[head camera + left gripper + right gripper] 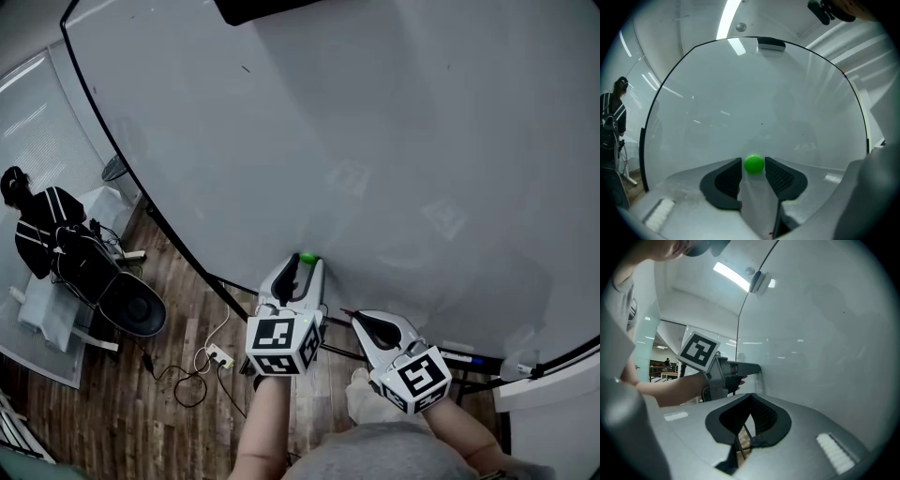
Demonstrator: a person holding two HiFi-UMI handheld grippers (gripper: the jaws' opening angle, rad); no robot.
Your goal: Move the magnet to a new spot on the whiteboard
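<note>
The magnet (753, 164) sticks to the whiteboard (764, 93) between the left hand-held gripper's (753, 168) parted, unclamped jaws. The right hand-held gripper (751, 398) is closed and empty.

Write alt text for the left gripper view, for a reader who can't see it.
A small green magnet sits on a large whiteboard, right between the tips of the left gripper, whose two dark jaws stand open on either side without pressing it. A person is visible at the far left edge.
</note>
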